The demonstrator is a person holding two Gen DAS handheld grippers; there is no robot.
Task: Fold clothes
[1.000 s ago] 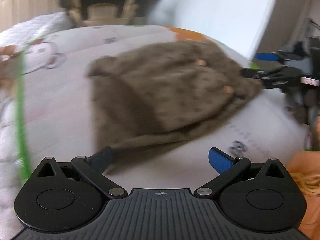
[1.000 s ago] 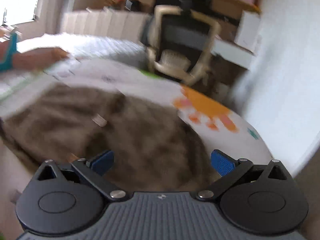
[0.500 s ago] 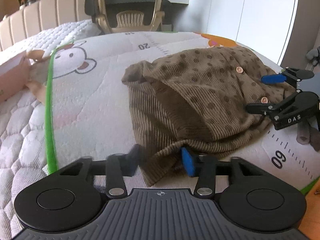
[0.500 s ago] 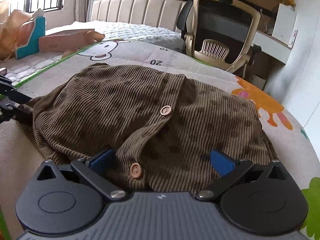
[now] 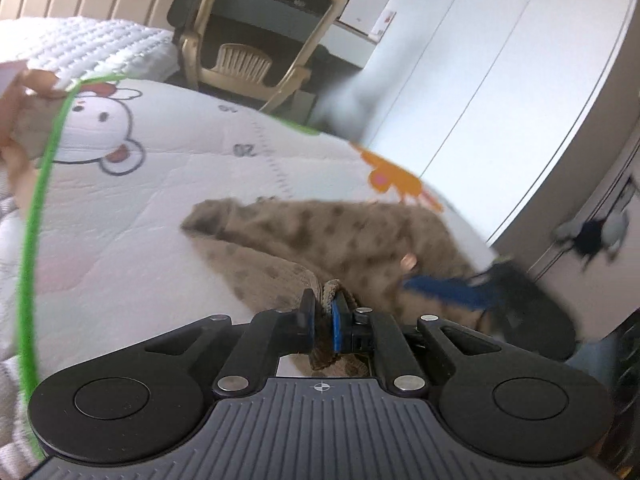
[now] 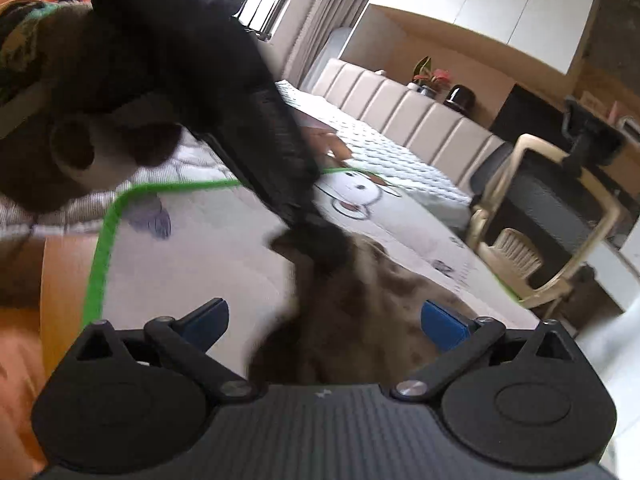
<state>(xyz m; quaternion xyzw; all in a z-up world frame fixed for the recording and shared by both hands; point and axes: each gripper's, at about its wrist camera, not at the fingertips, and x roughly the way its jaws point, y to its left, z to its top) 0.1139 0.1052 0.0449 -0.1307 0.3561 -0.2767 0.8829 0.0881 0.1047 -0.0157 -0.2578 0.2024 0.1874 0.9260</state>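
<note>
A brown dotted corduroy garment (image 5: 336, 236) with pale buttons lies on a white printed play mat (image 5: 160, 184). My left gripper (image 5: 322, 322) is shut on a fold of the garment's near edge and holds it off the mat. My right gripper (image 6: 324, 320) is open, with the garment (image 6: 360, 320) between and below its blue pads. In the left wrist view the right gripper (image 5: 480, 292) is a blur at the garment's right side. In the right wrist view the left gripper (image 6: 280, 168) reaches down to the garment's far corner.
The mat has a green border (image 5: 36, 216) and cartoon prints. A beige office chair (image 5: 248, 44) stands behind it, with white wardrobe doors (image 5: 500, 80) at the right. A quilted bed with padded headboard (image 6: 400, 116) lies beyond. A pale box (image 5: 12, 76) sits at far left.
My left gripper has closed on the garment's near edge and lifted it. My right gripper has swung round to the other side and stays open. The garment is now more bunched.
</note>
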